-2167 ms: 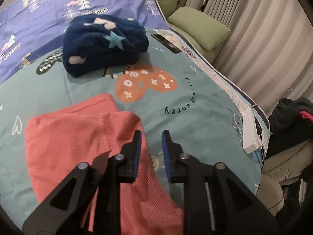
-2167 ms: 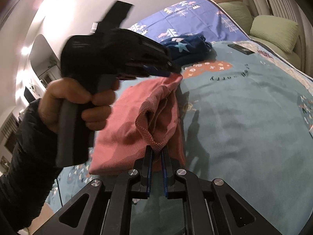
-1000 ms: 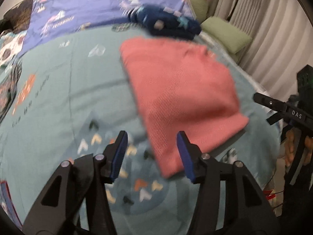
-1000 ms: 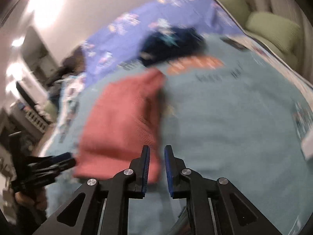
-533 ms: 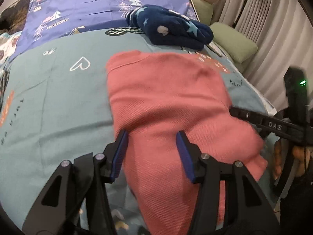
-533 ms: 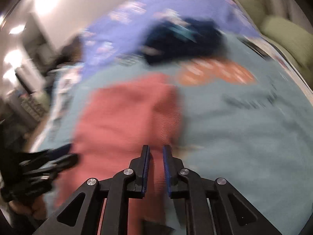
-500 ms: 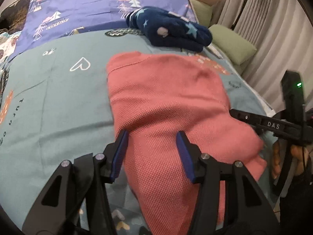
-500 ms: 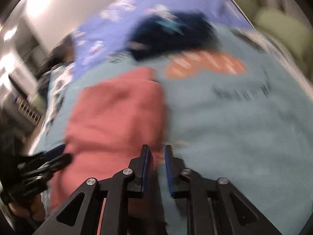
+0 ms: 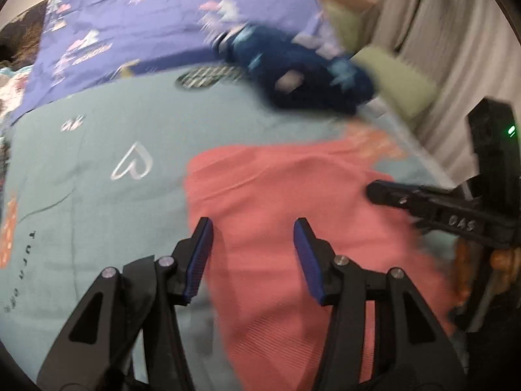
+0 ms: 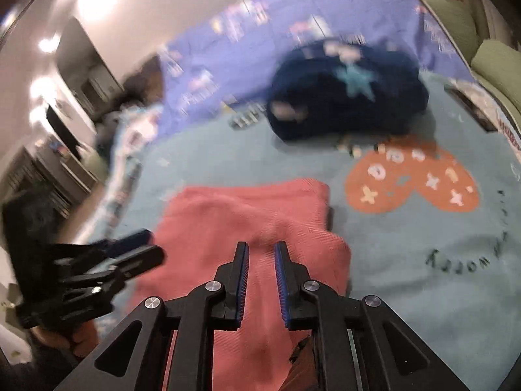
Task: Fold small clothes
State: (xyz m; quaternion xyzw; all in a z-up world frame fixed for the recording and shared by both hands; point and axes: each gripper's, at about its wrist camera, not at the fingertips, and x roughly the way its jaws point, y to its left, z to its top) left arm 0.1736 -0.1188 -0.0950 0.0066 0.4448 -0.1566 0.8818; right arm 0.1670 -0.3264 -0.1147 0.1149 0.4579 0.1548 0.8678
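A coral-red knit garment (image 9: 293, 202) lies folded flat on the teal bedspread (image 9: 97, 211). My left gripper (image 9: 254, 254) hovers open just over its left edge, with nothing between the pads. In the right wrist view the same garment (image 10: 244, 215) lies below my right gripper (image 10: 261, 273), which is all but shut, a thin slit between its pads and nothing in it. Each gripper shows in the other's view: the right gripper (image 9: 374, 192) over the garment's right side, the left gripper (image 10: 148, 247) at its left side, held by a hand.
A folded dark blue star-print fleece (image 10: 345, 97) lies beyond the garment, against a purple tree-print cover (image 9: 146, 32). Green pillows (image 9: 397, 78) and curtains line the right. An orange heart print (image 10: 413, 182) marks the bedspread (image 10: 423, 293). A dark flat object (image 10: 472, 107) lies near the bed's edge.
The right gripper let go of the garment's lifted corner, and the garment now lies flat. Both grippers have swung in low over it. The left jaws stand wider than two seconds ago.
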